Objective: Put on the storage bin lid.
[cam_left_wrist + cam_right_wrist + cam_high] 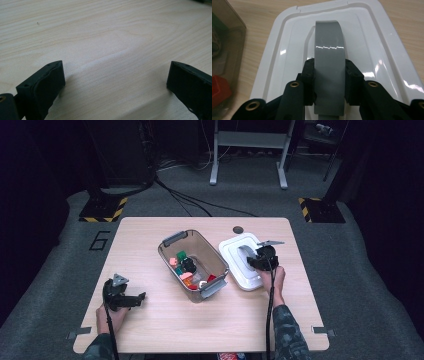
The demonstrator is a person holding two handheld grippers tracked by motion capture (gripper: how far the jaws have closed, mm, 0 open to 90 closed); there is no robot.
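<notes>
The right hand-held gripper is closed on the grey arched plastic handle of a white glossy plastic lid, its two black jaws pressing the strap from either side near its lower end. Taking the handle across its width gives a firm hold on the one raised part of an otherwise flat, slick lid, so the lid can be carried level. In the high view this right hand-held gripper sits over the lid, which lies on the pale wooden counter just beside the right-hand long side of a clear smoky rectangular plastic bin with grey clip handles. The bin stands uncovered at the middle of the counter, set at an angle, and holds a heap of small coloured toy blocks. The lid probably belongs on this bin, and its place right next to it keeps the carry short.

The left hand-held gripper rests near the counter's front left corner, well apart from the bin, out of the way. Its jaws stand wide open with bare wood between them, as the left gripper view shows.
</notes>
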